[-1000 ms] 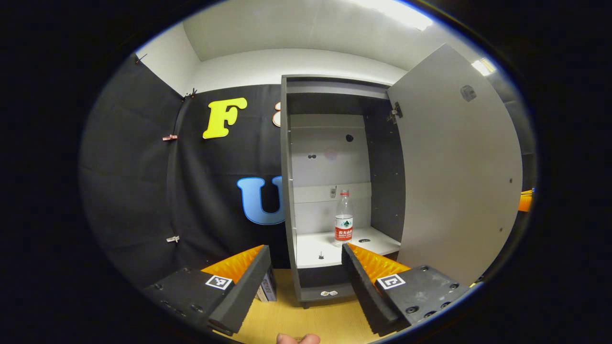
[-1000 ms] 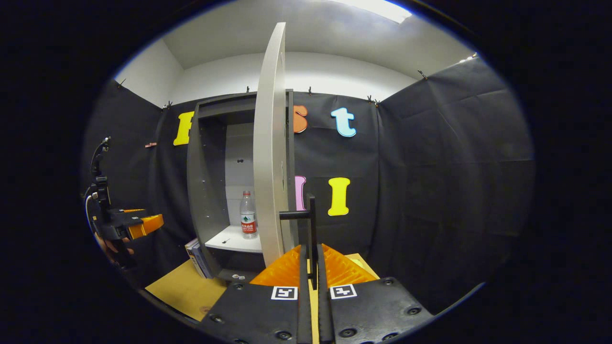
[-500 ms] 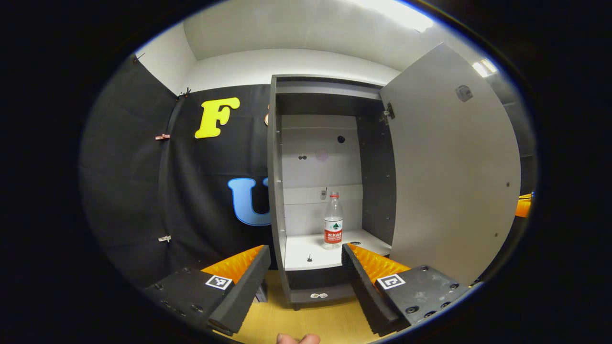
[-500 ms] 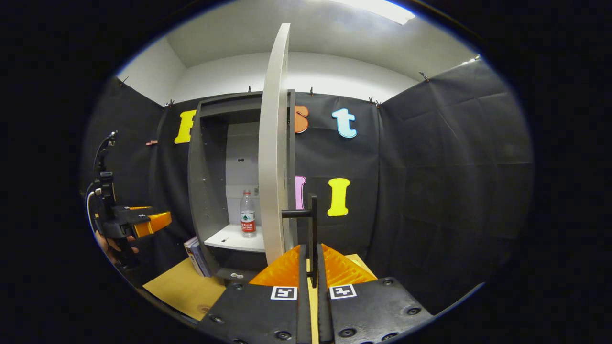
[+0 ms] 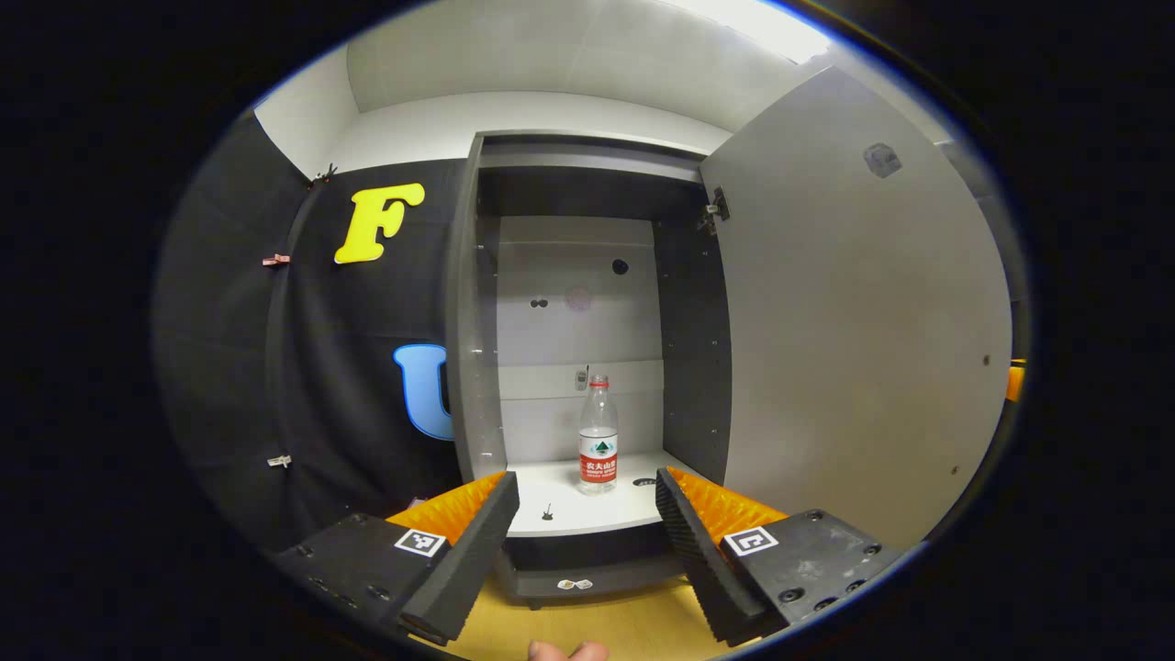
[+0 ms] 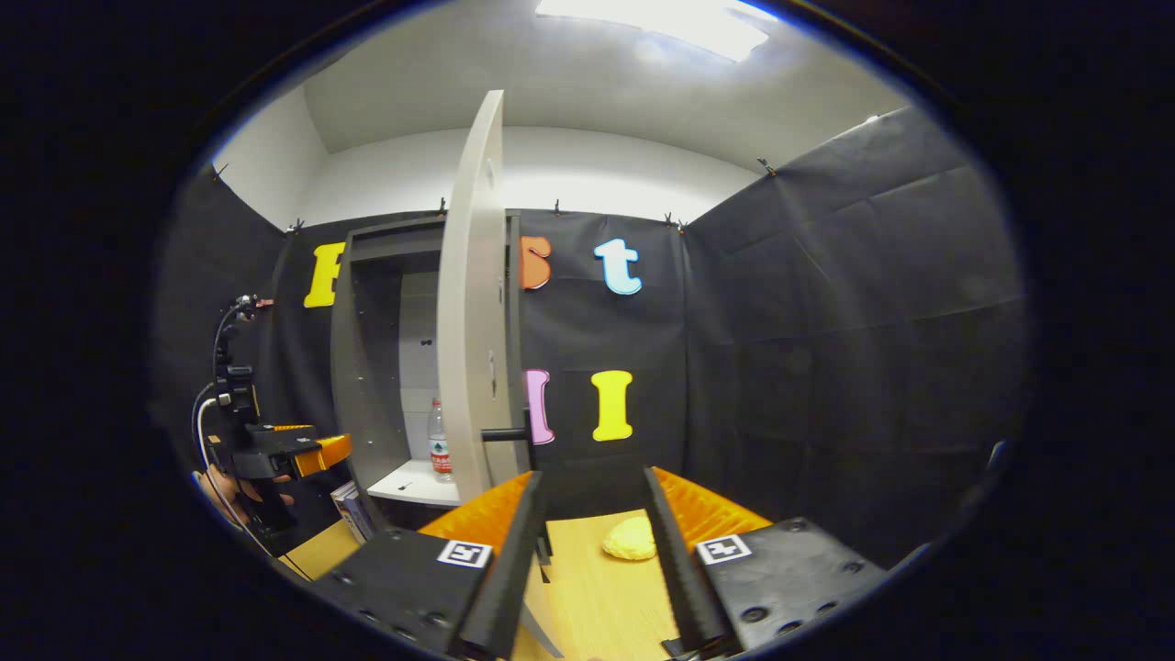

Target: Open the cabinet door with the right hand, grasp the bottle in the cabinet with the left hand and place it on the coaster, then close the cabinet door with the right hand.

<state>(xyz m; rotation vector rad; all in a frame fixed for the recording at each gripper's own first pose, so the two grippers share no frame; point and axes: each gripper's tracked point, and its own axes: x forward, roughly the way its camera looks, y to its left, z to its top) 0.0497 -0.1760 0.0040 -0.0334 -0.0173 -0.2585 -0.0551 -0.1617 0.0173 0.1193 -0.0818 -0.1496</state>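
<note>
Both claws, left claw [image 5: 587,514] and right claw [image 6: 592,514], apart, cabinet door [image 5: 854,312] open, bottle [image 5: 598,447] inside.

We see the cabinet door [image 5: 854,303] swung wide right, leaving the shelf [image 5: 587,509] front open around the bottle [image 5: 598,434].

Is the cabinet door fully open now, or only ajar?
Open wide. The cabinet door is swung well clear of the cabinet's front, leaving the shelf and the upright bottle unobstructed.
</note>
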